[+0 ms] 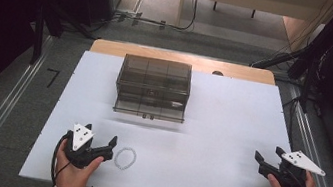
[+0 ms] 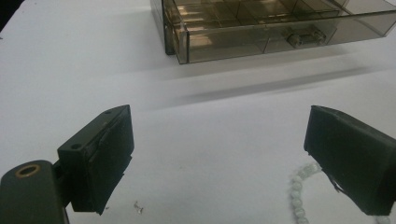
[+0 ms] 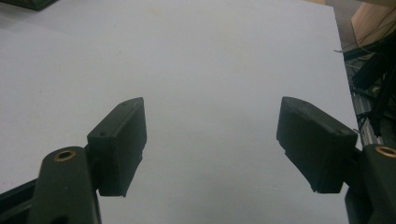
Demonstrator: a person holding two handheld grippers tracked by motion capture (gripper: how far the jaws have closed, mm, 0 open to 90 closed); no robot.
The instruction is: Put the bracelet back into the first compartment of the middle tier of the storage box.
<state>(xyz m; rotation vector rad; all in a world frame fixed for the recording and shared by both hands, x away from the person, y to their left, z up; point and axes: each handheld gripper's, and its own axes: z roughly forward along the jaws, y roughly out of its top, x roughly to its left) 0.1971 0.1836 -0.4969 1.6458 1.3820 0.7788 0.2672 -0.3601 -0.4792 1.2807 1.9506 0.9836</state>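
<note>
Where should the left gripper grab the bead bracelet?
On the near-left arc of the bead bracelet, coming straight down with one jaw inside the loop and one outside. It lies flat as an open ring beside the open left gripper, so only a top pinch catches the strand.

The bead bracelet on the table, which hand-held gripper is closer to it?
Left. The left hand-held gripper sits right beside the bead bracelet, jaws open, one jaw just next to the beads. The right hand-held gripper is far across the white table, also open.
</note>
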